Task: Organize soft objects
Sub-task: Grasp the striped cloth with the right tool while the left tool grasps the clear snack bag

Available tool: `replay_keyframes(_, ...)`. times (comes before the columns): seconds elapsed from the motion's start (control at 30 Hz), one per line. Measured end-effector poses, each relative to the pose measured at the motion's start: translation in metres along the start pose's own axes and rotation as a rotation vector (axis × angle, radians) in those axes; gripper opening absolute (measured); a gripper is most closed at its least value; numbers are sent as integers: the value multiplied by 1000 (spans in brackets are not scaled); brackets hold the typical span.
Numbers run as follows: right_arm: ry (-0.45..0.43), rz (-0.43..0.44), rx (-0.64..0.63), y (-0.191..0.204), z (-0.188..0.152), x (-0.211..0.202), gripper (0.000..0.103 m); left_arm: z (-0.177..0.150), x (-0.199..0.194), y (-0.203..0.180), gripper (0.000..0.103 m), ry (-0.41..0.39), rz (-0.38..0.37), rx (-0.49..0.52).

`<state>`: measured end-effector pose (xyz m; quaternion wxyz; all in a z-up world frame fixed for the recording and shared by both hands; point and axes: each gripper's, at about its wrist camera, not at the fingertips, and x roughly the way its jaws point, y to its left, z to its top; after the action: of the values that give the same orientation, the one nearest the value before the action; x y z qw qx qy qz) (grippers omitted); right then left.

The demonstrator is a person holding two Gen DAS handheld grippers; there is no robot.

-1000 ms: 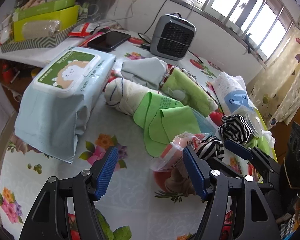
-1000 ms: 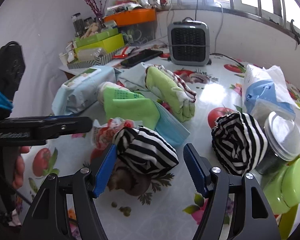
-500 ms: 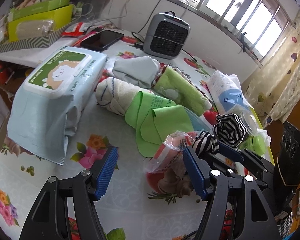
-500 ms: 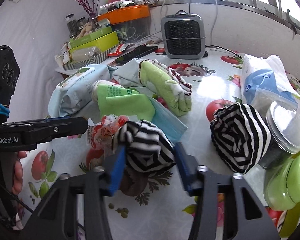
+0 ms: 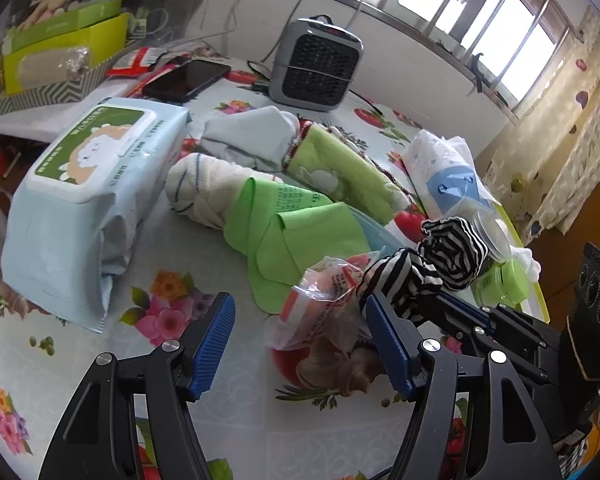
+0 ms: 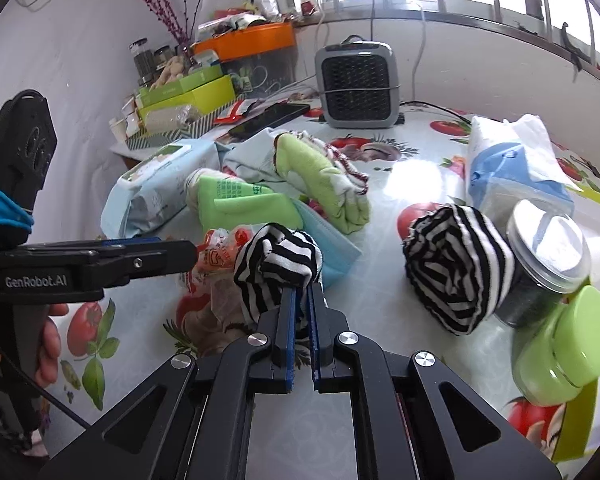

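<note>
Right tongs (image 6: 300,300): clenched on a bunched black-and-white striped cloth (image 6: 278,266); blue pads pinch its near edge, rest of it bulges out past the tips
Left tongs (image 5: 300,344): released, jaws wide apart, nothing between the pads; hovering over the floral table (image 5: 228,412) just left of the right tongs
Hand (image 6: 46,340): fingers wrapped round the left tongs' handle, seen at the left edge of the right cam
Snack bag (image 5: 320,300): crinkly clear plastic w/ red print, touching the held striped cloth on its left side
Second striped roll (image 6: 456,268): lies on the table to the right of the held one, apart from it, leaning vs a clear-lidded jar (image 6: 548,248)
Green bottle (image 6: 568,344): lying beside the jar, nearer the right edge
Green cloth (image 5: 300,228): flat, folded, just behind the snack bag, overlapping a pale blue mask (image 6: 328,240)
Cream rolled towel (image 5: 204,188): under the green cloth's far-left corner
Wet wipes pack (image 5: 80,192): big pale blue pack, left of the towel
Green towel (image 5: 340,176): folded, red-trimmed, behind the green cloth
Tissue pack (image 5: 444,172): white & blue, far right
Heater (image 5: 316,68): small grey, at the back by the wall; black phone (image 5: 188,80) to its left
</note>
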<state>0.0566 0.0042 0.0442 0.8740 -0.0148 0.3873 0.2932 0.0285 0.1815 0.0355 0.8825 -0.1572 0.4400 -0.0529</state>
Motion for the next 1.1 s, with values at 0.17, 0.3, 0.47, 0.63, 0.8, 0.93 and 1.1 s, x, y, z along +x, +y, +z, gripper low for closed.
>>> replay_keyframes(0.17,-5,-2,18,-4,0,-3,6,2,8,-6,68,10,18,31)
replay_keyframes(0.3,-8,-15,24,-8,-3,-11,6,2,20,-10,68,33,29,46)
replay_keyframes(0.47,17,-47,54,-18,-12,-18,6,3,31,-12,68,50,38,46)
replay_keyframes(0.63,46,-54,77,-25,-21,-22,6,4,35,-12,51,40,20,41)
replay_keyframes(0.8,36,-50,98,-30,-21,-23,21,5,36,-11,32,43,15,35)
replay_keyframes(0.93,9,-17,89,-28,-18,-25,70,4,36,-10,32,38,13,30)
replay_keyframes(1.1,32,-35,33,-17,-9,-8,70,4,36,-9,32,40,13,33)
